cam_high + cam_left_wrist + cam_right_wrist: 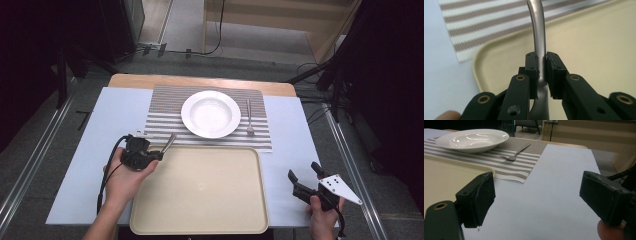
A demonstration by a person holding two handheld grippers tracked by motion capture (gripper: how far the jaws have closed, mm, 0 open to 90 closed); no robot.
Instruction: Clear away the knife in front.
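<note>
High view: 1 tray (210,200), 1 plate (210,114), 1 fork (249,118). Left gripper (161,154) fingers clamp 1 metal utensil handle (539,37); right gripper (304,173) fingers wide apart, holding nothing.

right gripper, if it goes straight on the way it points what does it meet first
Probably nothing close: the open right gripper points over bare blue table cover. Farther along, the placemat corner and fork lie slightly left of its line; depth is unclear.

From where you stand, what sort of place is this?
Probably a lab set up as a dining table: a white plate and fork on a striped placemat, with metal rails and cables around.
</note>
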